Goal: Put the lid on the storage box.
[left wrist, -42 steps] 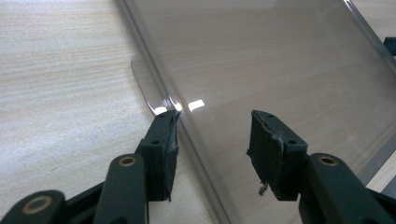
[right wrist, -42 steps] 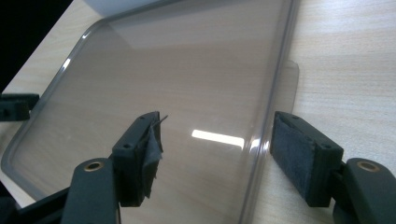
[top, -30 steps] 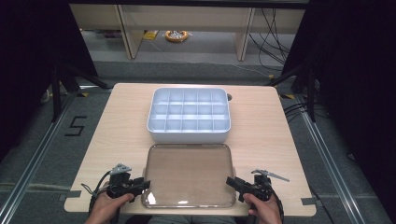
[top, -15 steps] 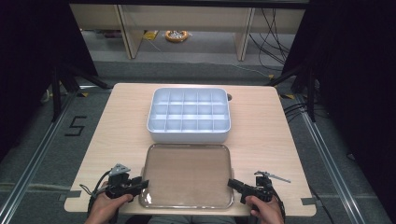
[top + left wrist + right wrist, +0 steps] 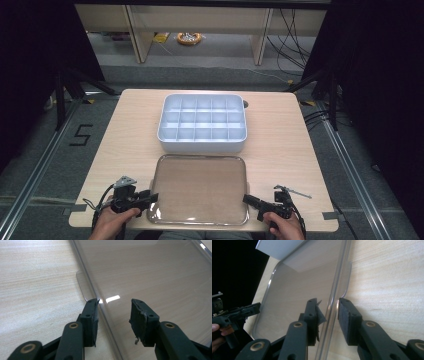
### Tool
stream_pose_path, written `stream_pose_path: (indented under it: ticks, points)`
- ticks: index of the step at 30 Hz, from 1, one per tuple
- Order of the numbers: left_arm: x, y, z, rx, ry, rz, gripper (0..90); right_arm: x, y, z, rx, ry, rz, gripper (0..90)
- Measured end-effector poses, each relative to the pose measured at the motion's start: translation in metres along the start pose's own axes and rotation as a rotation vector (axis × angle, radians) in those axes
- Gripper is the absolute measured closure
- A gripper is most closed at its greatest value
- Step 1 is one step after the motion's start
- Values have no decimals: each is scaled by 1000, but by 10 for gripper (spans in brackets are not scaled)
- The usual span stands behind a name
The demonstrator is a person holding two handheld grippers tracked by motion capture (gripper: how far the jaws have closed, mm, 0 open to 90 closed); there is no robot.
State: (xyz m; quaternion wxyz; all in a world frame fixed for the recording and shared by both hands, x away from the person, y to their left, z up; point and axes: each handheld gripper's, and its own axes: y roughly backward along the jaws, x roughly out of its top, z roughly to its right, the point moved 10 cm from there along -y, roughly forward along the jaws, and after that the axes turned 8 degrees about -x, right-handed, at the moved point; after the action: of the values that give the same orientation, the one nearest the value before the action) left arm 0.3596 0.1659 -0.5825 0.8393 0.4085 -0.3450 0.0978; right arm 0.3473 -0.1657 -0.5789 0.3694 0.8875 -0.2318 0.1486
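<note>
A clear plastic lid (image 5: pixel 200 187) lies flat on the wooden table, just in front of a white compartment box (image 5: pixel 200 144). My left gripper (image 5: pixel 152 198) sits at the lid's near left corner. In the left gripper view its jaws (image 5: pixel 113 307) have just been opening and stand apart astride the lid's rim (image 5: pixel 100 307), with one pad beside the rim and the other well off it. My right gripper (image 5: pixel 247 200) is at the near right corner. In the right gripper view its jaws (image 5: pixel 328 305) are shut on the lid's rim (image 5: pixel 334 297).
The box has several empty compartments and stands mid-table. Bare wood (image 5: pixel 130 135) lies to both sides of the lid and box. The table's front edge runs just under both hands. Dark floor and rails surround the table. A shelf stands beyond the far edge.
</note>
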Motion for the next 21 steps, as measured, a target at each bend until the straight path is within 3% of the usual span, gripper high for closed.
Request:
stream_pose_path:
  ticks: [1, 2, 4, 5, 6, 7, 8, 9, 10, 14, 15, 17, 18, 19, 20, 21]
  points:
    - [1, -1, 0, -5, 3, 7, 572, 1, -1, 3, -6, 21, 13, 700]
    - [1, -1, 0, -14, 9, 8, 573, -2, 0, 0, 6, -20, -5, 699]
    - [1, -2, 3, -41, 40, 24, 575, -9, -4, -7, 50, -33, -26, 667]
    - [-1, 0, 1, -29, 4, -2, 577, -9, -4, -9, 37, -1, -15, 653]
    - [-1, 0, 2, -22, -12, -9, 579, -5, -6, -6, 7, 89, 21, 650]
    - [0, -1, 3, -19, -14, -1, 577, -4, -3, -12, 8, 53, 16, 655]
    - [0, -2, 4, -27, -2, 7, 552, -3, -1, -10, 23, 105, 19, 659]
    - [0, -2, 4, -27, -2, 7, 536, -3, -1, -10, 23, 105, 19, 659]
    - [2, -3, 6, -42, 20, 26, 514, -5, -2, -7, 4, 136, 17, 653]
    - [2, -4, 9, -63, 41, 35, 455, -2, -1, -11, 16, 176, 41, 649]
    - [2, -5, 10, -66, 39, 35, 398, -2, 3, -17, 17, 223, 49, 640]
    - [2, -5, 10, -63, 34, 37, 386, -1, 3, -18, 21, 234, 58, 639]
    - [2, -5, 11, -67, 28, 35, 366, -1, 6, -22, 33, 258, 66, 639]
    - [3, -6, 10, -58, 33, 43, 351, 0, 9, -25, 31, 312, 89, 632]
    - [3, -6, 10, -58, 33, 43, 336, 0, 9, -25, 31, 312, 89, 632]
    - [1, -3, 7, -38, 8, 15, 336, 2, 10, -25, 18, 338, 103, 633]
